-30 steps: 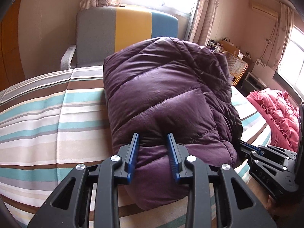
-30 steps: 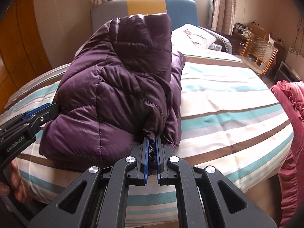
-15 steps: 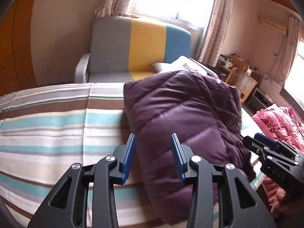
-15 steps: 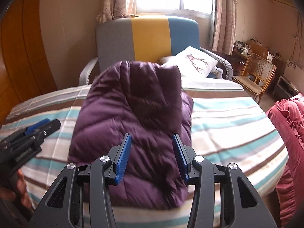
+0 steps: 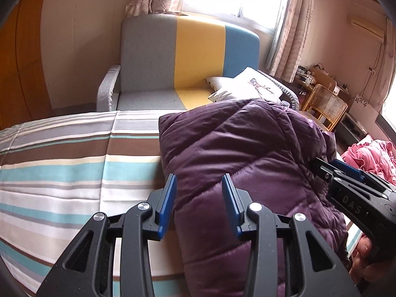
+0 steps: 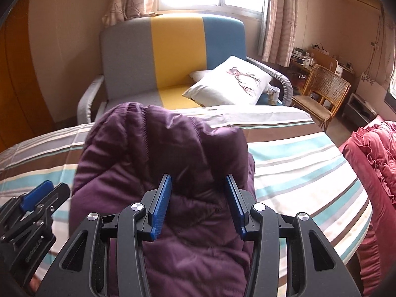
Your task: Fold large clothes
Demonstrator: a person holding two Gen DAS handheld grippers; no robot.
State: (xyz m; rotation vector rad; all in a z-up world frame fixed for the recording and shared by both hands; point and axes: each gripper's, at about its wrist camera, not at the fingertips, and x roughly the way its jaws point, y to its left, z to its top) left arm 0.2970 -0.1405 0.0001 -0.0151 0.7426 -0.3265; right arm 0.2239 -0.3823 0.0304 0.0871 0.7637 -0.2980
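A folded purple down jacket (image 5: 247,153) lies as a puffy bundle on the striped bed (image 5: 61,173). My left gripper (image 5: 198,180) hovers open over the jacket's near left edge, and its blue pads (image 5: 168,198) touch no cloth. In the right wrist view the jacket (image 6: 160,153) rises as a rounded hump, and my right gripper (image 6: 198,180) stands open in front of it with nothing pinched. Each gripper shows in the other's view: the right gripper (image 5: 324,170) beside the jacket's right side, the left gripper (image 6: 42,193) at its left.
A grey, yellow and blue sofa (image 5: 185,57) with a white pillow (image 6: 230,84) stands beyond the bed under the window. A pink ruffled quilt (image 6: 376,160) lies at the right. A rattan chair (image 6: 324,91) and a cluttered desk stand in the far right corner.
Both grippers let go of the jacket's near edge, opened, and drew back and upward. The jacket settled lower on the bed and looks smaller in both views.
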